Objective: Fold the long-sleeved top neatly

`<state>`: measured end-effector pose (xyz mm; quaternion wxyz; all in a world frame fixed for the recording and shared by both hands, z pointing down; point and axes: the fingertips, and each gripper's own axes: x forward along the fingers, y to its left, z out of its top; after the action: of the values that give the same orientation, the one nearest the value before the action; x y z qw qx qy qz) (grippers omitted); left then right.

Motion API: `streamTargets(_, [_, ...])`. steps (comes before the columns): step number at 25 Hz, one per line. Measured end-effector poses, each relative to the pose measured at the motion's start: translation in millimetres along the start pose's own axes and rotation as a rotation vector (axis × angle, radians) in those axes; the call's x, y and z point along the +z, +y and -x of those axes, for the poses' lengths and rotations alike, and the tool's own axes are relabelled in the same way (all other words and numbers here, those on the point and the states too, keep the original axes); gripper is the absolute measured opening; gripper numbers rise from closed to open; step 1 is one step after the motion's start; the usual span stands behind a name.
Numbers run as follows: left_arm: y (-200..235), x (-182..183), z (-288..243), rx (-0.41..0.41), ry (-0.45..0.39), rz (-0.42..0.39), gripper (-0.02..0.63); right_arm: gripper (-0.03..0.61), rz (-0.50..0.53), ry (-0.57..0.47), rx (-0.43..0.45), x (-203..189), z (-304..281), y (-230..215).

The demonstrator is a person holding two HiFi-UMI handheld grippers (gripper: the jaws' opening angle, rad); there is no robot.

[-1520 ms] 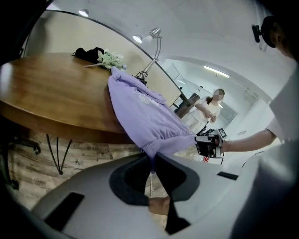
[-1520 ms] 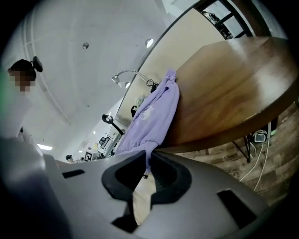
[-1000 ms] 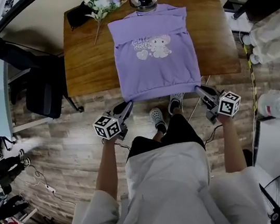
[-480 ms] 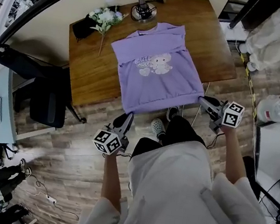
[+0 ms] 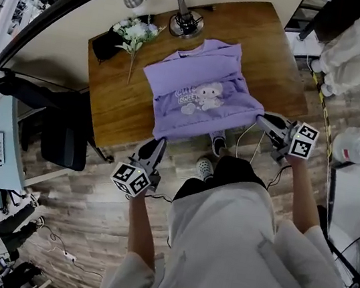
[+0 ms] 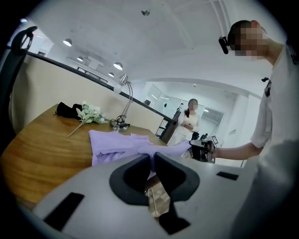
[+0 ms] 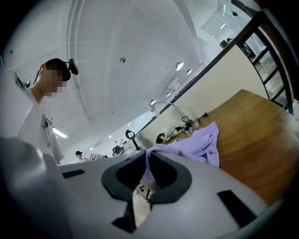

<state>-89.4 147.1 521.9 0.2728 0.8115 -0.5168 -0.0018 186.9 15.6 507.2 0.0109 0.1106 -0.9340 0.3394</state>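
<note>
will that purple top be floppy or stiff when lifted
Probably floppy: the purple top bunches into soft folds between the left gripper and right gripper pinching its hem. Likely light, as small corner pinches carry it. It may slide on the smooth table.

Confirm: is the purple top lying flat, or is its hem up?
Hem up. Left tongs and right tongs each pinch a hem corner of the purple top, off the table; its collar end lies flat.

The purple long-sleeved top (image 5: 204,100) has two short lines of pale letters on its chest, beside a cartoon animal, but they are too small to read. The cubes of the left gripper (image 5: 158,144) and the right gripper (image 5: 262,122) show only black-and-white square markers, no words.
</note>
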Motion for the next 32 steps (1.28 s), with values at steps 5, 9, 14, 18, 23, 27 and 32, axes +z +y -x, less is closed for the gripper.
streamTargets(5, [35.7,53.4,-40.4,0.015,-0.002,-0.047,0.05,0.035,0.02,-0.036,0.022,60.1,-39.4,-35.8])
streamTargets(9, [72.1,96.9,-76.0,0.05,0.015,-0.075,0.05,0.035,0.044,-0.028,0.039,107.9,-80.4,-66.8])
streamTargets(14, [123.2,141.3,-121.5,0.078,0.021,-0.088,0.051,0.035,0.073,-0.009,0.03,159.0,-127.4,-112.4])
streamTargets(18, [169.5,154.7,-167.7,0.133,0.106,-0.087,0.05,0.035,0.036,0.028,-0.052,175.7,-167.5,-167.1])
streamTargets(23, [201.7,171.5,-197.1,0.175,0.201,-0.091,0.049,0.034,0.05,0.139,-0.138,186.1,-210.0,-201.4])
streamTargets(27, [199.8,185.0,-190.1,0.116,0.079,-0.047,0.049,0.032,0.051,0.034,0.017,203.8,-205.0,-184.3])
streamTargets(32, [193.0,83.4,-159.8,0.085,0.215,0.107,0.049,0.032,-0.017,0.253,-0.003,104.5,-166.8,-188.5])
